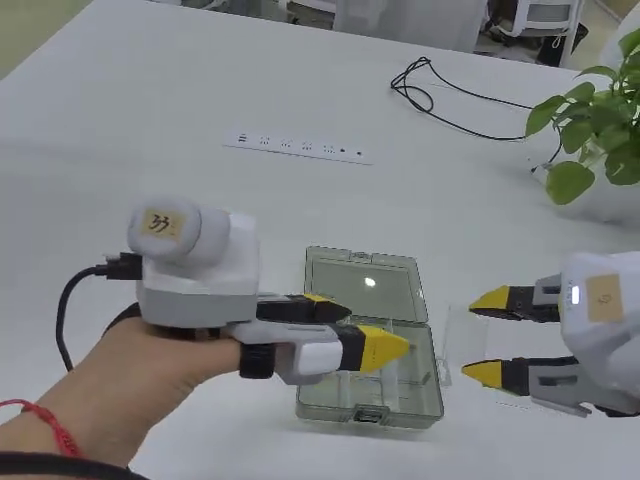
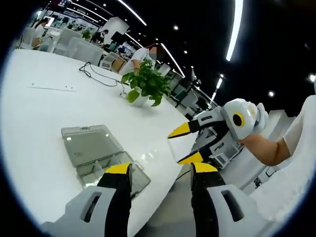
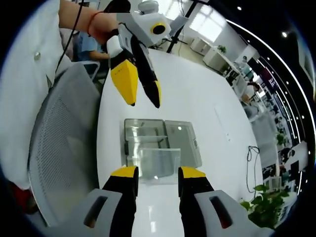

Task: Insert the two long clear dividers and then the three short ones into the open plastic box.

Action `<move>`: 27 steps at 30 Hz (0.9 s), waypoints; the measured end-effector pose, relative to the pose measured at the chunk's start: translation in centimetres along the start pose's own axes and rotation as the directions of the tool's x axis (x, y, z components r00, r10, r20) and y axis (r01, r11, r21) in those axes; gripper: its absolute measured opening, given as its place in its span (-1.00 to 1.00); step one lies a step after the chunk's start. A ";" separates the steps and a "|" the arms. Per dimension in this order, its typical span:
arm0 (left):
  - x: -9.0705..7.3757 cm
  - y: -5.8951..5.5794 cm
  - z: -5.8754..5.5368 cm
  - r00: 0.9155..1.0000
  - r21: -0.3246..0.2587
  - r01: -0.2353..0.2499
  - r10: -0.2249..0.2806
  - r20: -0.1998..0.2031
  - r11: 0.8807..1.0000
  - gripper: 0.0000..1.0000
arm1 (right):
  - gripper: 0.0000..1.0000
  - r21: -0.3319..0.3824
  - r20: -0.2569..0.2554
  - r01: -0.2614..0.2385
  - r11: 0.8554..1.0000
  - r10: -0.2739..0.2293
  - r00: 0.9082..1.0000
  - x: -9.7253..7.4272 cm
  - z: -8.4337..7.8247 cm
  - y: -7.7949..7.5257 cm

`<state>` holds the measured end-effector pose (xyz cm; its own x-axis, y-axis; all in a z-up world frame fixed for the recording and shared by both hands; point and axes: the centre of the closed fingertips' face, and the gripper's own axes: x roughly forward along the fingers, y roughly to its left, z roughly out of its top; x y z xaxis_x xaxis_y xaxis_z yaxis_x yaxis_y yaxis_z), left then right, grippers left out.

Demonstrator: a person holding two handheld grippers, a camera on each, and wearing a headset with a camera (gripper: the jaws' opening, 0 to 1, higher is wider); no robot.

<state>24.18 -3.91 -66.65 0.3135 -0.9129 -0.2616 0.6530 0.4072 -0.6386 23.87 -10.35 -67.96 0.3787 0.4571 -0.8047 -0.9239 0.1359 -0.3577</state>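
- My left tongs (image 1: 375, 328) hover over the plastic box (image 1: 410, 412), spread wide with nothing between the tips.
- My right tongs (image 1: 468, 338) are equally wide and hold nothing. They sit off the box's right side, pointing at it.
- The box rests on the counter (image 1: 200, 100) in front of me, with its lid folded flat away from me and the tray on the near side.
- At least one clear divider (image 3: 158, 164) lies flat on the counter just beside the box, right ahead of my right tips. It is too transparent for me to count how many pieces are there.
- The tray shows faint lines across it, and I cannot tell whether they are seated dividers or moulded slots.
- My judgement is that the work is at or near its start. Nothing is gripped, and I take picking up a long divider with the right tongs to be the step in hand. As far as I can confirm, all five insertions remain.
- The counter is white, smooth and glossy, so a thin clear sheet should be awkward to lift from it.
- Farther back there are a flat white power strip (image 1: 300, 147), a looped black cable (image 1: 440, 95) and a leafy potted plant (image 1: 595, 120).
- A grey mesh chair (image 3: 64, 143) stands at the near edge.
- The room is an open-plan office with rows of desks and long ceiling lights (image 2: 237, 29).
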 end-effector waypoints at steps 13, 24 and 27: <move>1.8 -2.1 -0.4 0.996 -0.138 0.092 -0.092 0.007 0.986 -0.44 | -0.34 -0.058 0.026 0.007 0.998 -0.006 1.000 -0.7 3.4 1.0; 2.6 -3.0 -1.0 0.991 -0.179 0.127 -0.131 -0.010 0.976 -0.80 | -0.34 -0.093 0.018 0.001 0.996 0.000 1.000 -0.7 4.0 1.3; 2.6 -3.0 -1.1 0.991 -0.182 0.129 -0.134 -0.015 0.975 -0.88 | -0.34 -0.094 0.017 -0.001 0.996 0.003 1.000 -0.7 4.0 1.4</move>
<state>22.28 -7.54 -66.22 0.2128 -0.9595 -0.1846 0.5517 0.2739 -0.7878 22.10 -6.98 -65.99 0.3752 0.4723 -0.7976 -0.9151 0.0518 -0.3998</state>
